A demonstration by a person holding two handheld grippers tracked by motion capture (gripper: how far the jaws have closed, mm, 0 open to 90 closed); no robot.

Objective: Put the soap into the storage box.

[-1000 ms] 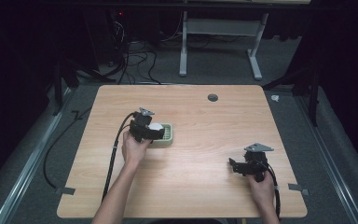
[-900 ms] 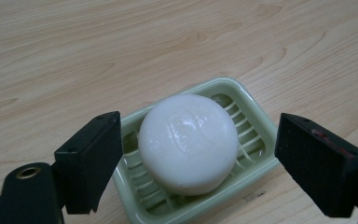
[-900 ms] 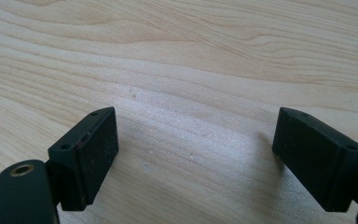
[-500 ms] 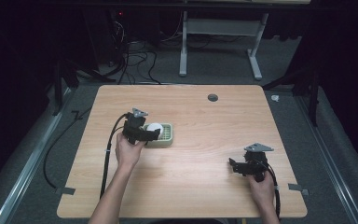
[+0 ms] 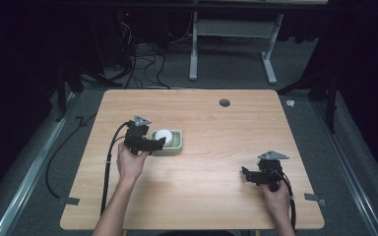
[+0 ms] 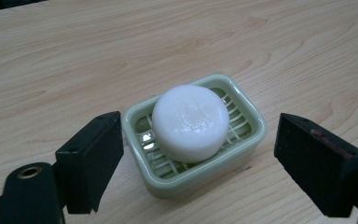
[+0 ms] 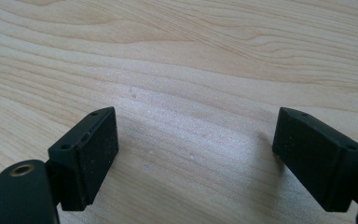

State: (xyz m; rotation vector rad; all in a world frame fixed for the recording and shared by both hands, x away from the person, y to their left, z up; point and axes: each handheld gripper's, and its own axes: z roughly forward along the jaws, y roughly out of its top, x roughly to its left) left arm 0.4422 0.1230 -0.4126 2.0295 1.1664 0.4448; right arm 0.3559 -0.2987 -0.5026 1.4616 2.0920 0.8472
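While the left gripper point(image 5: 158, 142) sits right at the near end of the soap dish point(image 5: 176, 143), its jaws are spread wide and holding nothing. From the left gripper view you can see one black jaw on each side of the dish point(image 6: 196, 175), and the gap between them is wider than the dish itself, so neither jaw is touching it as far as I can tell. The dish is pale green with a slatted bottom, and it rests flat on the wooden table point(image 5: 211, 182), left of the middle. A round white bar of soap point(image 6: 190, 121) lies inside it, sitting on the slats and taking up most of the middle of the dish. From above the soap point(image 5: 164, 134) shows as a white blob just past the gripper's tip.

Over on the other side, the right gripper point(image 5: 245, 173) is well apart from the dish, low over the near right part of the table, pointing left. Its jaws are wide open too, with only bare wood grain between them in the right gripper view point(image 7: 196, 154). Black cables trail back from both grippers toward the near edge of the table.
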